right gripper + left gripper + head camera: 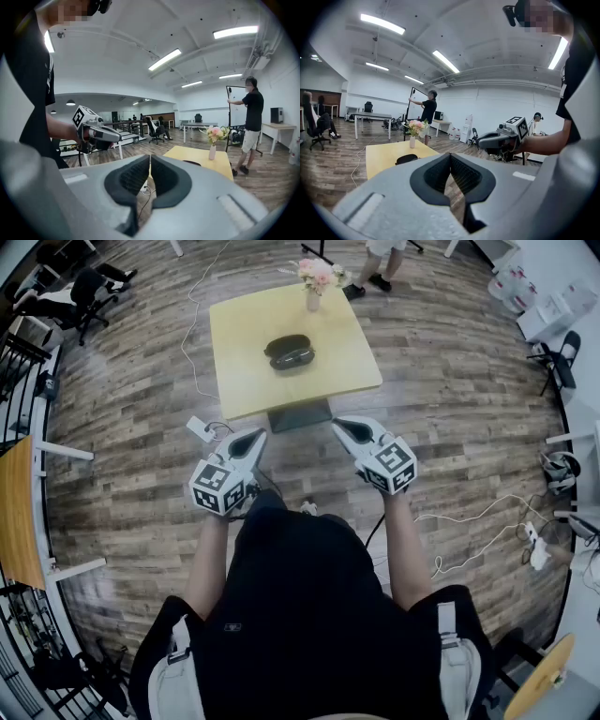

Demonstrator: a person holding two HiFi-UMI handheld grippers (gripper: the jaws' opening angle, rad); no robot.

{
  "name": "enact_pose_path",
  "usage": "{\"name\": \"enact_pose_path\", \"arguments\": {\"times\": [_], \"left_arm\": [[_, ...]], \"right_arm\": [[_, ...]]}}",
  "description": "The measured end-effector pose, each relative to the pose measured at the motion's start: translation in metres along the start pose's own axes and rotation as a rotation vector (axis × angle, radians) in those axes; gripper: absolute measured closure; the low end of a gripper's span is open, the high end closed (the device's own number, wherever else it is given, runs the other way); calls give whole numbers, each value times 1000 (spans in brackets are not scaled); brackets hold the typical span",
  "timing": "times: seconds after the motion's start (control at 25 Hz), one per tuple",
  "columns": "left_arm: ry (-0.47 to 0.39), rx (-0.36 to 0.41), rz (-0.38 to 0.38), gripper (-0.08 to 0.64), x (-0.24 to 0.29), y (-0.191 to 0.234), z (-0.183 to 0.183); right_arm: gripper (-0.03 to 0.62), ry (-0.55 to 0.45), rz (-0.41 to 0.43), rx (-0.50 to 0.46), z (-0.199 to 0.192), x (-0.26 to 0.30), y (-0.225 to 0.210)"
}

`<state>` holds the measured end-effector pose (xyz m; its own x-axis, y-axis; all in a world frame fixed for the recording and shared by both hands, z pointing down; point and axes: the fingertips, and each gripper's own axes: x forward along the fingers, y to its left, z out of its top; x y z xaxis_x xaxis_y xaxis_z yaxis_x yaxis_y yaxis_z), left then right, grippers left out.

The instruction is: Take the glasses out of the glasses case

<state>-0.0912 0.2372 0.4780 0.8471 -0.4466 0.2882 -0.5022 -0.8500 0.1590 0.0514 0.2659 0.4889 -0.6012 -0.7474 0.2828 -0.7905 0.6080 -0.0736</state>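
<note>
A black glasses case (291,352) lies open near the middle of the yellow table (244,381); what is inside it is too small to make out. It also shows as a dark shape (407,159) in the left gripper view and as a thin dark sliver (191,163) in the right gripper view. My left gripper (251,435) and right gripper (339,425) are held side by side in the air, short of the table's near edge and well away from the case. Both are shut with nothing between the jaws. Each gripper view shows the other gripper, the right one (506,138) and the left one (96,132).
A small vase of pink flowers (313,282) stands at the table's far edge. A person (248,126) stands beyond the table by a stand. Cables and a power strip (200,429) lie on the wooden floor to the left of the table. Office chairs and desks line the room's edges.
</note>
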Motion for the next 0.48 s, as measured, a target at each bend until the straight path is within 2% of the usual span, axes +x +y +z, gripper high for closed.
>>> {"name": "enact_pose_path", "arguments": {"times": [0.48], "left_arm": [[-2,1,-11,549,-5,-7,-2]], "right_arm": [[581,11,-29,-3,-8,-5,3]]}}
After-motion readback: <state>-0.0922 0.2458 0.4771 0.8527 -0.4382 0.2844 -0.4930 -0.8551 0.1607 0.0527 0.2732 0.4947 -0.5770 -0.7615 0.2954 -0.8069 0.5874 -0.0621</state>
